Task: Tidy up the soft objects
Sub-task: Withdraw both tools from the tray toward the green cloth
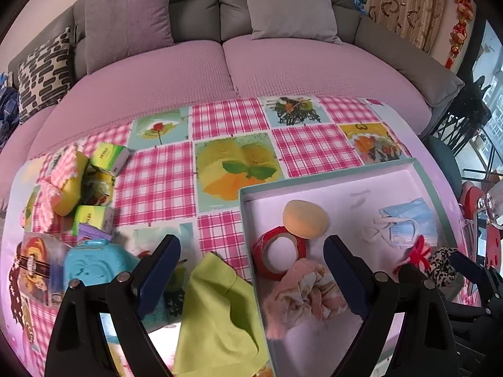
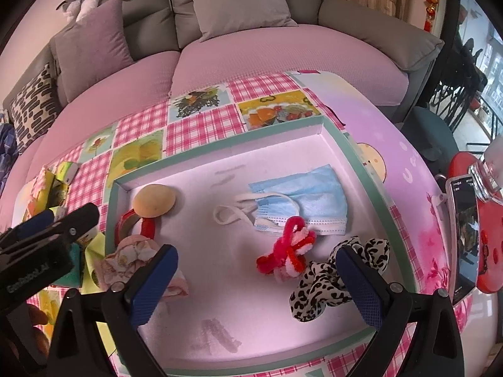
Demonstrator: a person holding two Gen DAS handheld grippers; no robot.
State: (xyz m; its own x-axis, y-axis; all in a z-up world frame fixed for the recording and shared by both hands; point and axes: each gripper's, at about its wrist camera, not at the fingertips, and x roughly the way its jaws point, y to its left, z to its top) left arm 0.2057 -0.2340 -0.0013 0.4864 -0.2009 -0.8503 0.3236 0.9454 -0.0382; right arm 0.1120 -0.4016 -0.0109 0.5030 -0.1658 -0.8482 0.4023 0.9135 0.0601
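At the table's left edge sits a heap: pink-and-yellow sponges [image 1: 64, 185], green tissue packs [image 1: 94, 216] and a teal plastic case [image 1: 91, 262]. None of it is in the box yet.

The left claw [image 1: 251, 273] hangs spread wide and empty above the near table edge. Under it a lime cloth [image 1: 217, 311] lies flat on the table, touching the left wall of the box [image 1: 248, 207]. If this claw comes down on the cloth, one finger could hit that wall and shove the box. Because the cloth lies flat, the fingers may also slide over it, or pinch the checked tablecloth [image 1: 157, 182] with it.

Inside the box, at its left wall, a red tape roll [image 2: 147, 224] has an orange sponge [image 2: 154, 201] resting on it, and a pink floral cloth [image 2: 132, 259] touches the roll on the near side. Knocking the roll would probably tip the sponge off.

Mid-box lies a blue mask [image 2: 301, 201], with a red pipe-cleaner twist [image 2: 287, 253] touching its near edge.

The right claw [image 2: 257, 282] is also released and empty, low over the near part of the box. Its right finger overlaps a leopard scrunchie [image 2: 327, 279] near the box's right wall. Closing here could snag the scrunchie or twist and lift either out again.
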